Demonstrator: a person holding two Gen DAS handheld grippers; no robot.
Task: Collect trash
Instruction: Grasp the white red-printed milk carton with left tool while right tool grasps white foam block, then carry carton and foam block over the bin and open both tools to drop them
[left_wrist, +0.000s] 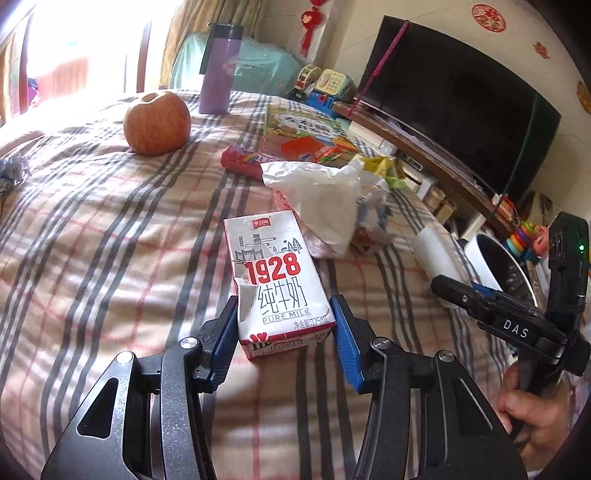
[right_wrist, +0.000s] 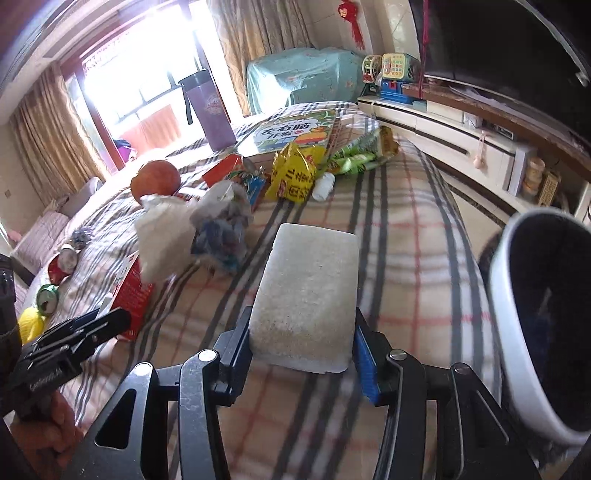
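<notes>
So your left gripper (left_wrist: 284, 334) has the milk carton (left_wrist: 275, 275) between its blue pads, near the carton's bottom end. The left pad is right up against the dented side, the right pad sits at the other edge, so it looks like you're pinching it, with the carton lying flat on the plaid blanket (left_wrist: 110, 240). Just past it there's a crumpled white wrapper (left_wrist: 321, 195), a red tube (left_wrist: 242, 162) and a picture book (left_wrist: 306, 125). An apple (left_wrist: 157, 123) and a purple bottle (left_wrist: 219, 68) sit further back.

Your right gripper (right_wrist: 301, 349) is clamped on the near end of a pale, grainy white block (right_wrist: 308, 288), both pads touching its sides, and the block rests on the blanket too. The white-rimmed bin (right_wrist: 517, 295) is just off to the right of it, past the blanket's edge. To the left there's more loose stuff: crumpled plastic (right_wrist: 221, 221), a yellow snack bag (right_wrist: 291, 177), green packets (right_wrist: 354, 158) and a green can (right_wrist: 48, 295) at the far left.
</notes>
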